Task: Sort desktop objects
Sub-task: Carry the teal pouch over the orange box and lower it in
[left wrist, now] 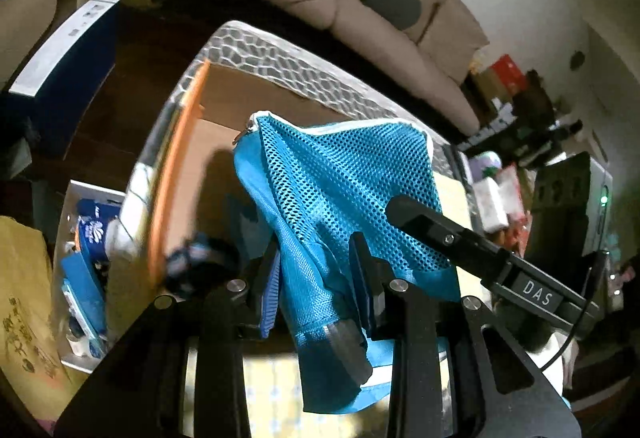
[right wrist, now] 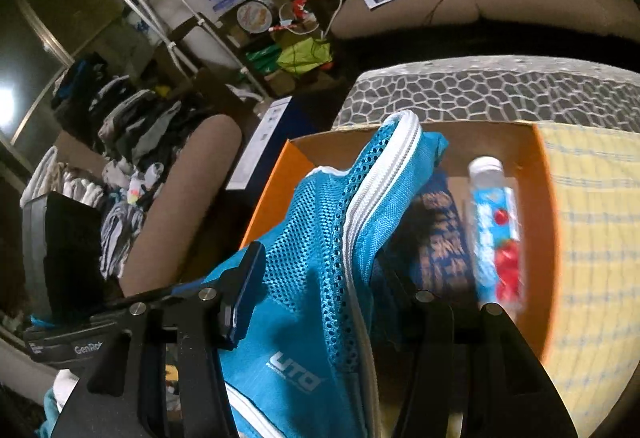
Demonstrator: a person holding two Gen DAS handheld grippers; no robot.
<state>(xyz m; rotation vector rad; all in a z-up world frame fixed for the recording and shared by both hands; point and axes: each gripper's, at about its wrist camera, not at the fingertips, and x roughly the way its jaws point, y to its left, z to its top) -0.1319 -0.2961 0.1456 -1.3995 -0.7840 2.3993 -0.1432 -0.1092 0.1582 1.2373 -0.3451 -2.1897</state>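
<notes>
Two grippers share one load: left gripper (left wrist: 316, 290) and right gripper (right wrist: 320, 302) each pinch folds of the blue mesh pouch (left wrist: 340, 189), which hangs between and ahead of the jaws, over the orange-walled box (right wrist: 540, 173). Beyond the right jaws, a tube (right wrist: 494, 230) already lies inside. Pouch not yet released. Box floor mostly hidden; tube label blurred.

The blue mesh pouch (right wrist: 320, 278) is cut off by the right wrist view's lower edge. A tube (right wrist: 494, 234) in the cardboard box (right wrist: 536, 141) is blurred, its label unreadable. A dark object (left wrist: 192, 266) is smeared beyond telling.
</notes>
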